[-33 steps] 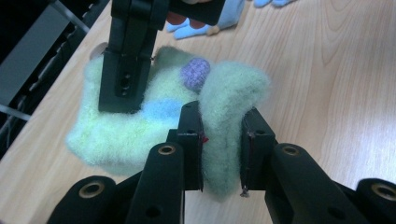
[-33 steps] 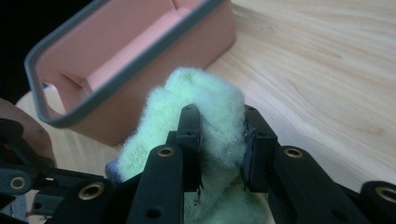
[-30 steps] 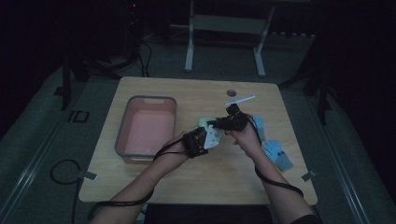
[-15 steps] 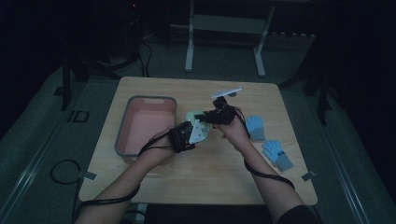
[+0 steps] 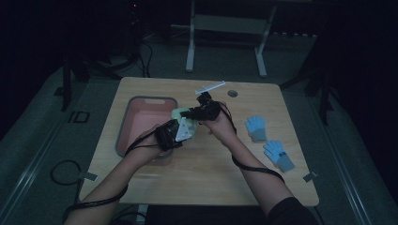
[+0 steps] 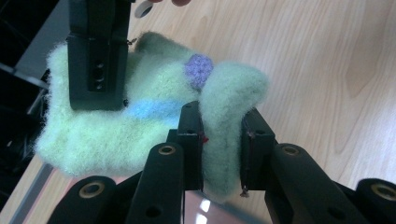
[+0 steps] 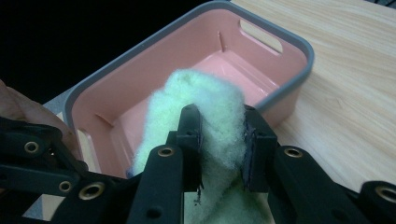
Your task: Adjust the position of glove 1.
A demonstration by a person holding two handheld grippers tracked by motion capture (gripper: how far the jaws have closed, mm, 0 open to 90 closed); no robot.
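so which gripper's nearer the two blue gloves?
Right. The right gripper hangs mid-table beside the pink bin; the blue knit gloves lie off to its right. The left gripper sits farther left.

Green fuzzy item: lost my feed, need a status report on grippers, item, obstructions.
Left gripper and right gripper both shut on the green fuzzy item. Item held off the table, beside the pink bin. Two blue gloves lie apart, nothing blocking.

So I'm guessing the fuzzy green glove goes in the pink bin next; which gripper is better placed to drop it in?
Probably the left gripper: it sits at the pink bin rim. Right gripper also clamps the green glove and faces the bin.
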